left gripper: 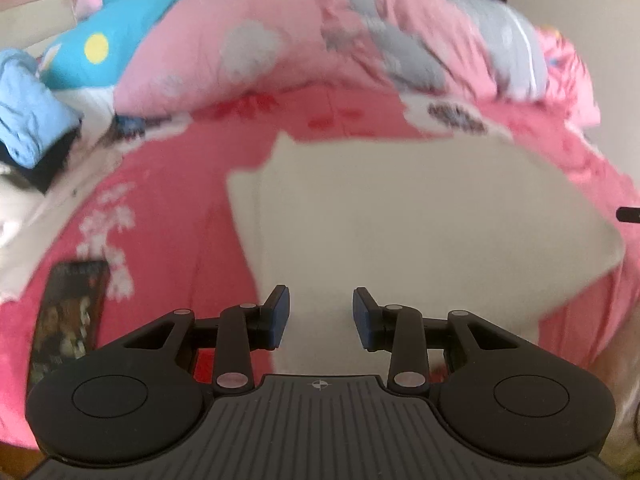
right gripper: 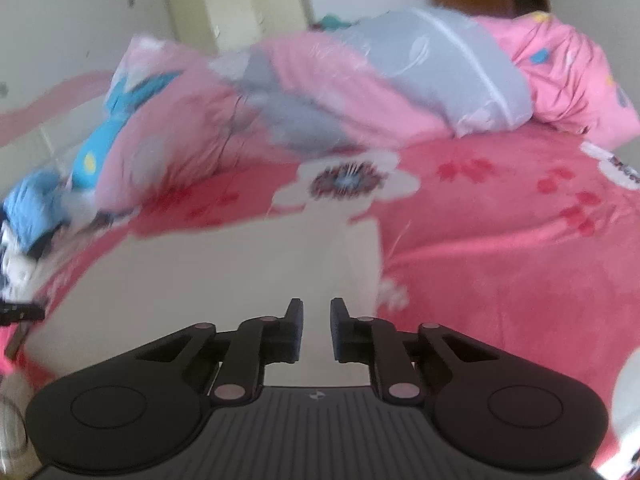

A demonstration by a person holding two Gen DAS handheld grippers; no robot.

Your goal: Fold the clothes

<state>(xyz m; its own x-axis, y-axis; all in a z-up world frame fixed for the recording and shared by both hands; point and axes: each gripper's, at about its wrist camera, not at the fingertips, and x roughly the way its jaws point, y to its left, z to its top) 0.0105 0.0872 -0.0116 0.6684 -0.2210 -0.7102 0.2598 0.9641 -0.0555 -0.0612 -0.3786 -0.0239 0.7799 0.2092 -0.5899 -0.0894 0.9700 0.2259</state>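
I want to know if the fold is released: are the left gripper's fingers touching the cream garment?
Cannot tell. In the left wrist view the left gripper is open with nothing between its fingers, but the cream garment lies directly behind; no plain gap shows.

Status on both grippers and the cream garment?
Left gripper open, empty. Right gripper open, narrow gap, empty. Cream garment flat on pink bedspread. Book beside it, clear.

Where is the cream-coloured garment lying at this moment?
The cream garment lies flat on the pink bedspread, directly ahead of the gripper in both wrist views. The rumpled pink-and-grey quilt is heaped behind it.
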